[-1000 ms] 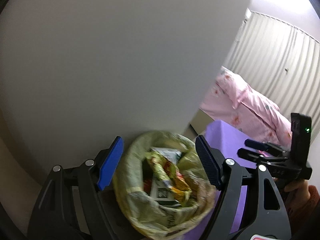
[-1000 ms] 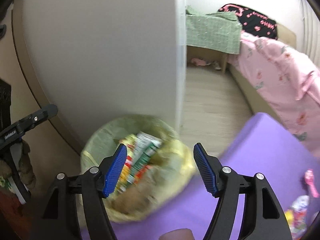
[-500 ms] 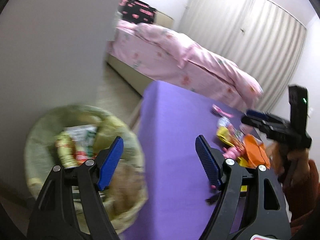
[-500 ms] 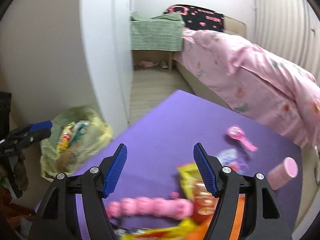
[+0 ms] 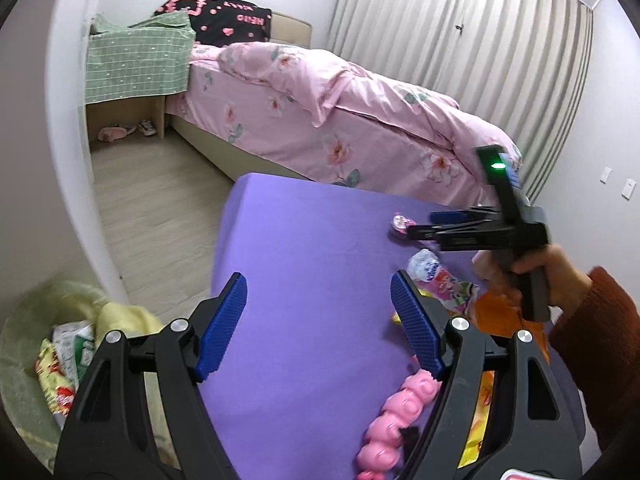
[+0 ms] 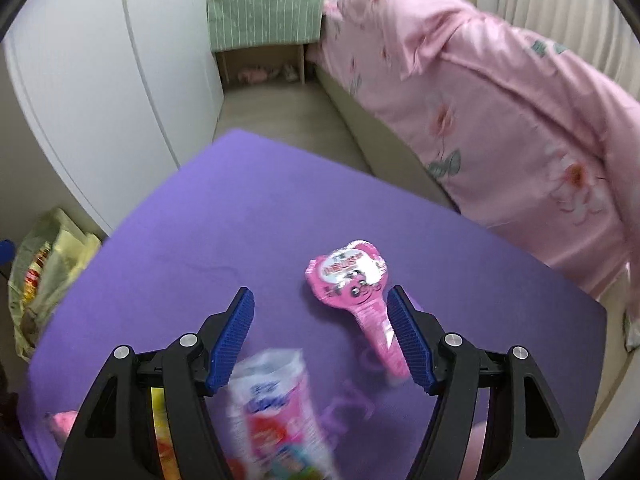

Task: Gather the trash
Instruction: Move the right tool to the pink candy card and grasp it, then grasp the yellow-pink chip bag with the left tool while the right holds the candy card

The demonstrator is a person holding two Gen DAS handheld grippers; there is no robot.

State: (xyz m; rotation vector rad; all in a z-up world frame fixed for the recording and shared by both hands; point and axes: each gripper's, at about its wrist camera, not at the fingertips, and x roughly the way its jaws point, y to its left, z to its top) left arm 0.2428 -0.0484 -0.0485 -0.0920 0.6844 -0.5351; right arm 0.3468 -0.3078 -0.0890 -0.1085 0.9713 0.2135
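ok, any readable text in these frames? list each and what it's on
"HELLO": pink letters on the black pillow at the head of the bed; the second word beside it is too small to read.
Pink lollipop wrapper: printed lettering, too blurred to read.
White and pink packet: blue print, motion-blurred, unreadable.
Wrappers in the trash bag: print too small to read.

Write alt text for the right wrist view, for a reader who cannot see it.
The open right tool hangs over a purple table, empty, with a pink lollipop-shaped wrapper just ahead by its right finger and a blurred pink and white packet below it. A yellow-green trash bag sits on the floor at the table's left, and a pink bed lies behind.
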